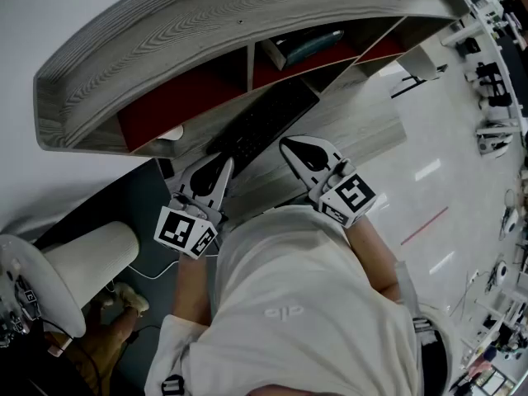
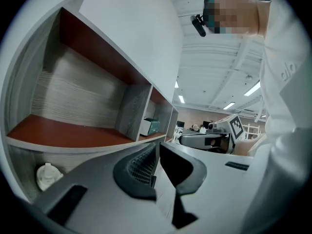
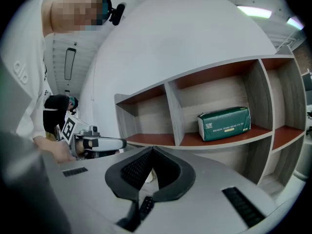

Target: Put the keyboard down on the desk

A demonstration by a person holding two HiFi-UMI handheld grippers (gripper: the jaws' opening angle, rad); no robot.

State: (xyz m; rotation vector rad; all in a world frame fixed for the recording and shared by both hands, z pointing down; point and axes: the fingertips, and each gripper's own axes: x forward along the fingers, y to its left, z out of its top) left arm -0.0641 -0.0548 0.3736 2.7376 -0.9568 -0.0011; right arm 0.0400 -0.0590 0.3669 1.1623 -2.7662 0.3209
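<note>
This is looking like an open-plan office or lab floor. A curved wood-grain shelf unit (image 1: 206, 23) with red-lined compartments is standing over a pale worktop (image 1: 363, 118), where a black keyboard (image 1: 260, 126) is lying. A green tissue pack (image 3: 224, 123) is sitting in one compartment. Strip lights (image 2: 252, 88) are glowing on a high white ceiling, and stands of equipment (image 1: 492, 134) are lining a glossy pale floor (image 1: 445, 163).

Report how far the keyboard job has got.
Done: the keyboard lies flat on the desk, below the shelf.
In hand: nothing. The left gripper and the right gripper are both shut with nothing between the jaws, near the keyboard's front edge.
Left: nothing that shows; the job looks finished.
</note>
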